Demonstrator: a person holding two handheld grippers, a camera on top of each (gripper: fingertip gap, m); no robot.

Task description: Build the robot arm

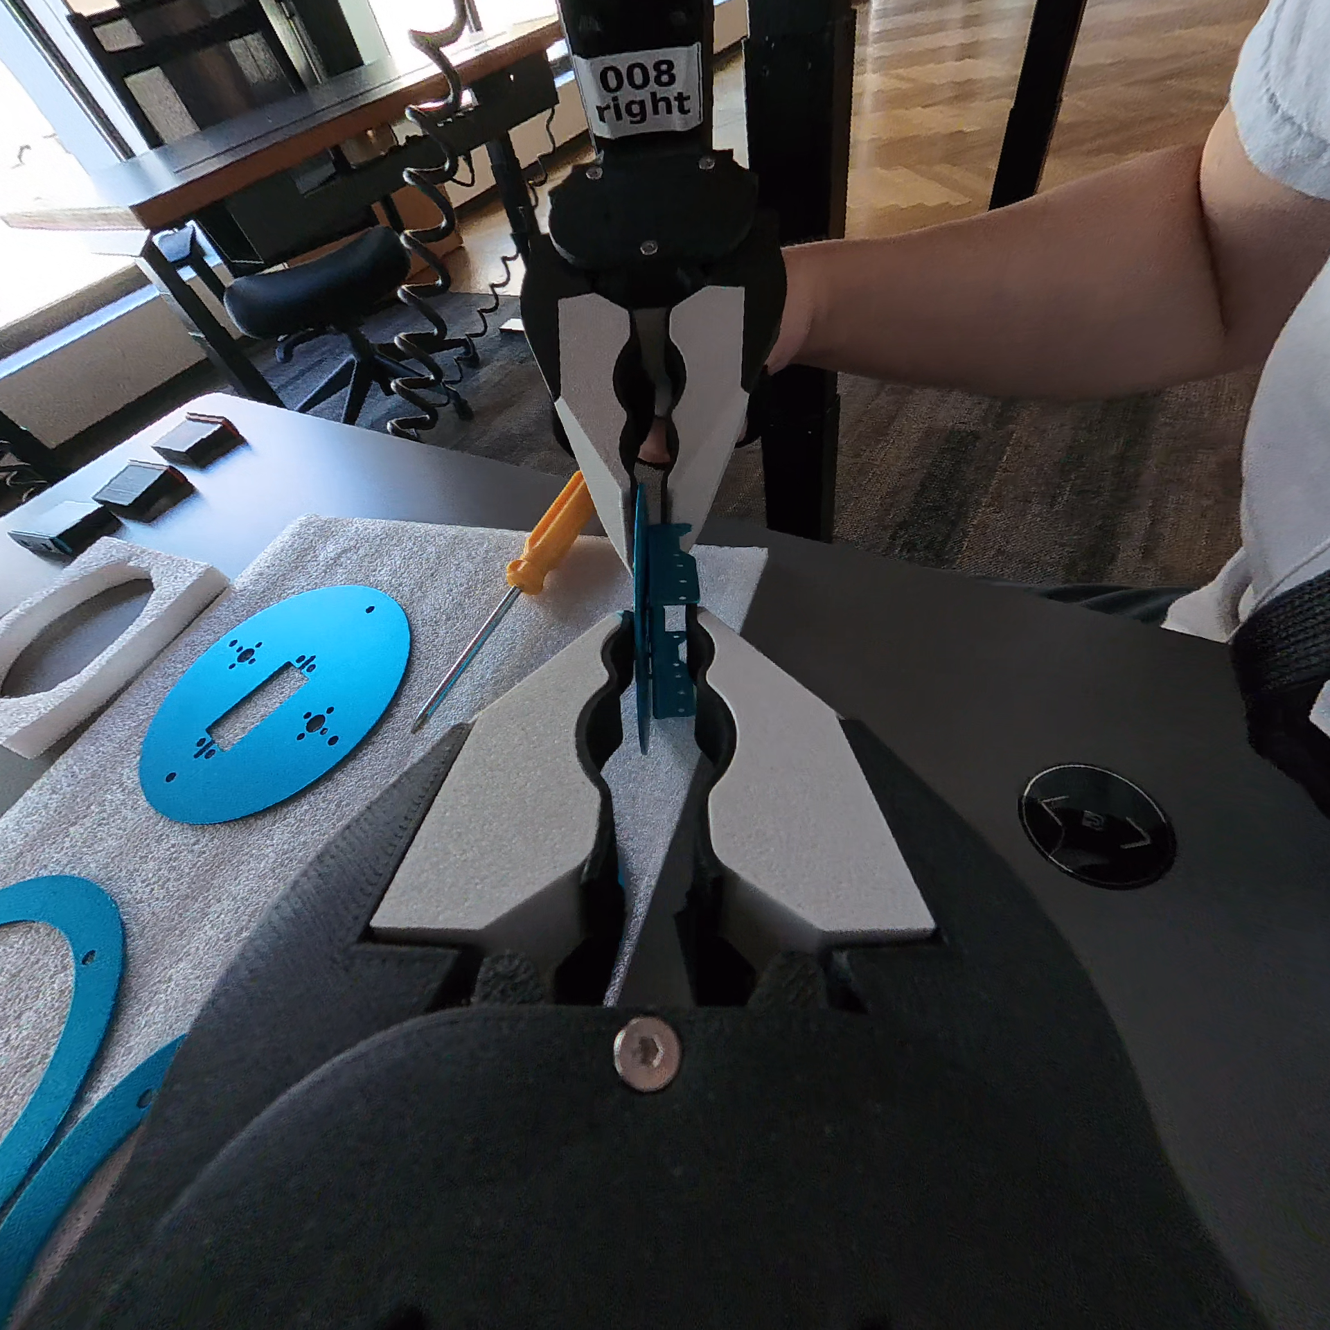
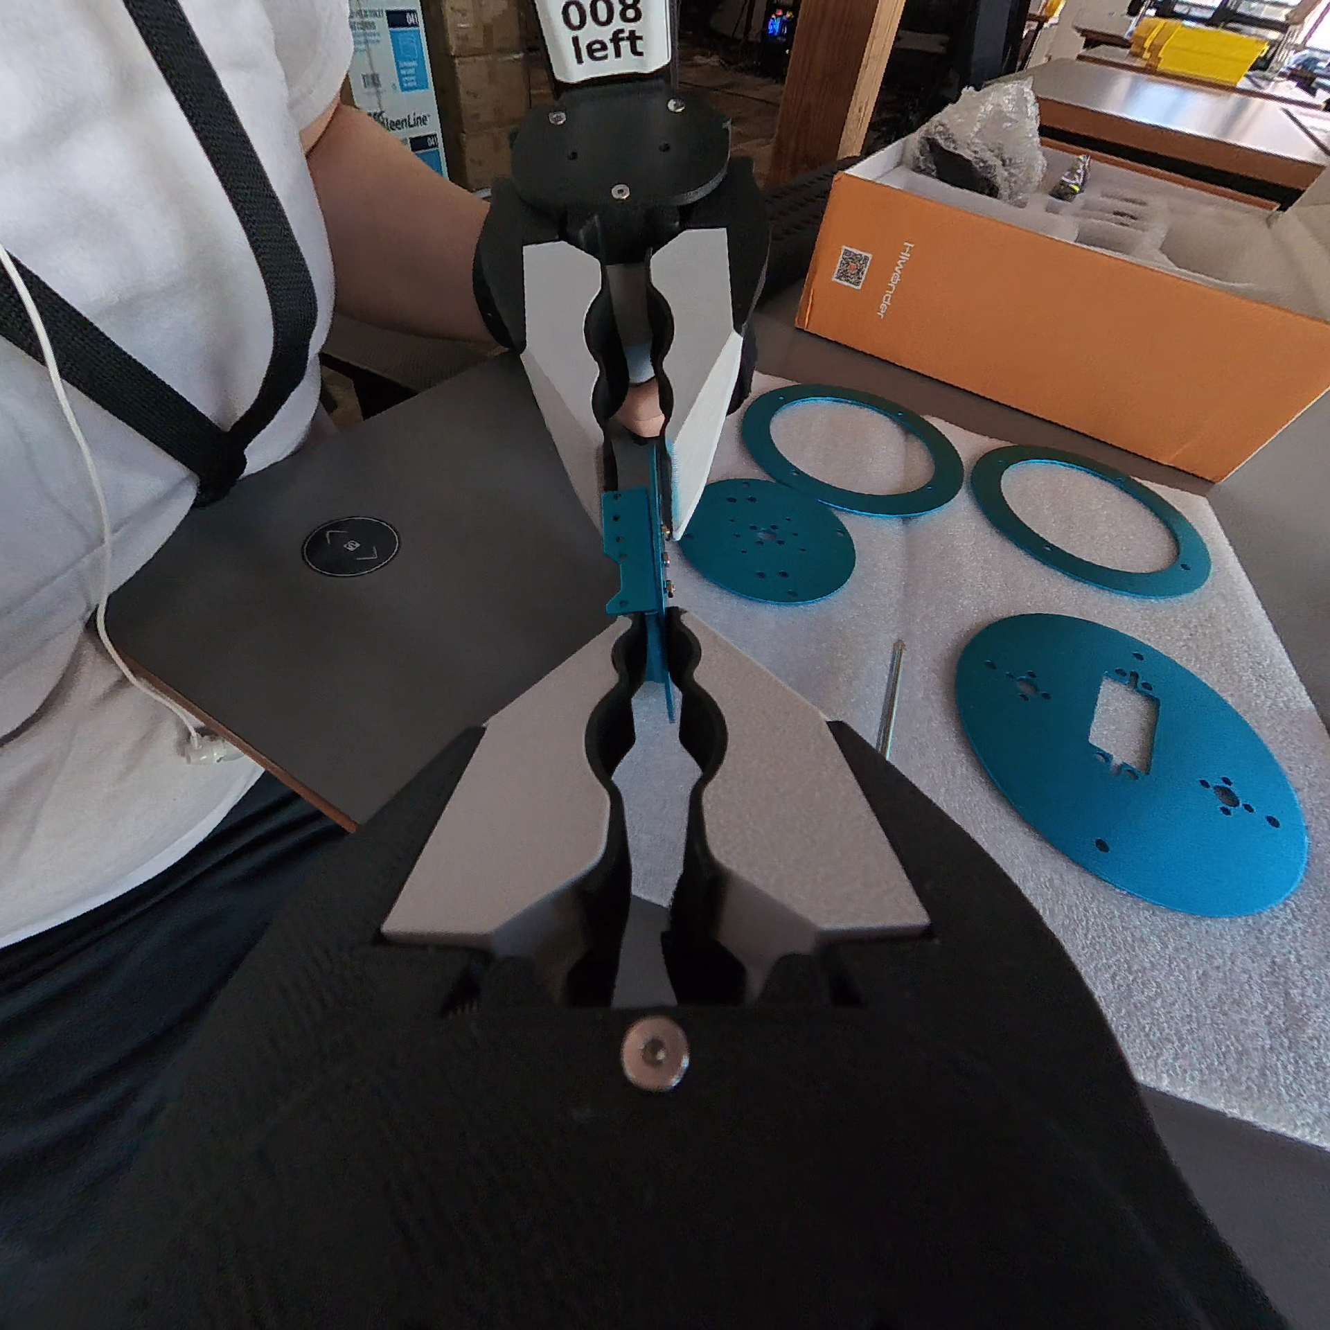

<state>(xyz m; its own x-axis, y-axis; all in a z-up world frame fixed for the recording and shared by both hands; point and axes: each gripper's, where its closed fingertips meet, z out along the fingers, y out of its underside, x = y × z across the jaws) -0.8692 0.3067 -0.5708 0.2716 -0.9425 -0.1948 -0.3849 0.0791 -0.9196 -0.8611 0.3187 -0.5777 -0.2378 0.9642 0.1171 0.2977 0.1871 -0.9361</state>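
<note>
In the left wrist view, the left gripper (image 1: 658, 633) is seen clenched on a blue disc with bracket (image 1: 666, 633), held edge-on above the white foam sheet (image 1: 403, 568). The same part is pinched from the far side by the right gripper (image 1: 651, 532), whose fingertips are partly hidden behind it. An orange-handled screwdriver (image 1: 504, 604) lies on the foam, its handle end covered by the right gripper. A large blue plate (image 1: 277, 702) lies flat to the left; a blue ring (image 1: 65, 957) is cut off at the frame edge. Three small black blocks (image 1: 137, 489) sit on the dark table (image 1: 971, 720), too dim to identify.

In the right wrist view, the right gripper (image 2: 658, 626) is closed on the thin disc edge, the bracket projecting leftward. The left gripper (image 2: 658, 489) grips the opposite edge. Two rings (image 2: 853, 450) and a small disc (image 2: 766, 550) lie on the foam. An orange box (image 2: 1065, 338) is cropped at right, its contents indistinct.
</note>
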